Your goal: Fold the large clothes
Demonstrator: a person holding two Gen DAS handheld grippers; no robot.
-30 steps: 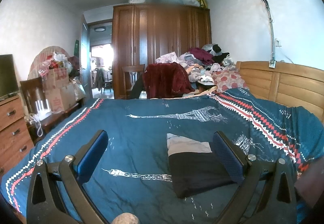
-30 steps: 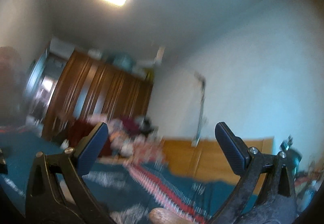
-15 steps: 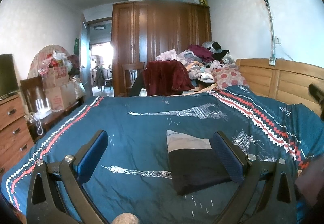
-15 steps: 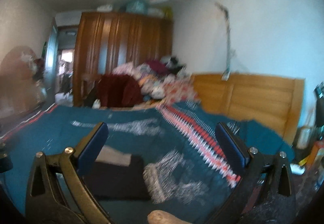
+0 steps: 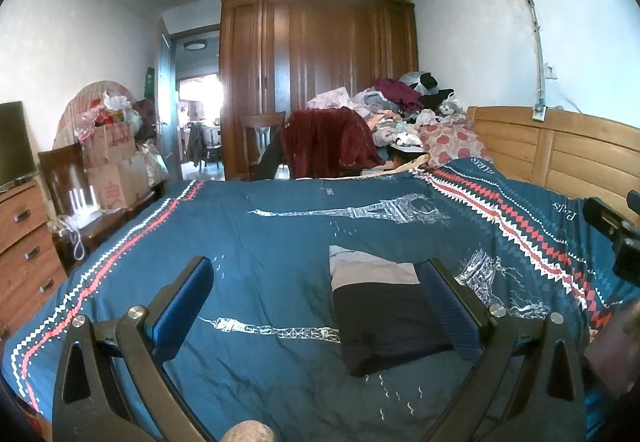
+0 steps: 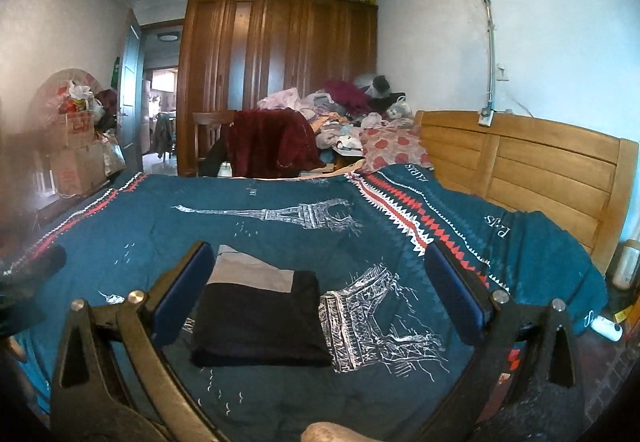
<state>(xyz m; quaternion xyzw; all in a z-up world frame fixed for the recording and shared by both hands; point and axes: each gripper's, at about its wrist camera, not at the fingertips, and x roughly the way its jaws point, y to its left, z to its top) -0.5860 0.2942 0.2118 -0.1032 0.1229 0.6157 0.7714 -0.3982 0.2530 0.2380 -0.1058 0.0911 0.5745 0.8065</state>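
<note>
A folded dark garment (image 6: 260, 318) with a pale band lay flat on the teal bedspread (image 5: 280, 242). The left gripper (image 5: 320, 306) and right gripper (image 6: 320, 290) hovered above it — fingers wide apart, empty. Loose clothes (image 5: 400, 114) were heaped beyond the bed, perhaps on a chair.

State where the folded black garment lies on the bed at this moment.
The folded black garment lies flat on the teal Eiffel Tower bedspread, near its front edge, low and left of centre in the right wrist view, beside the printed tower base.
</note>
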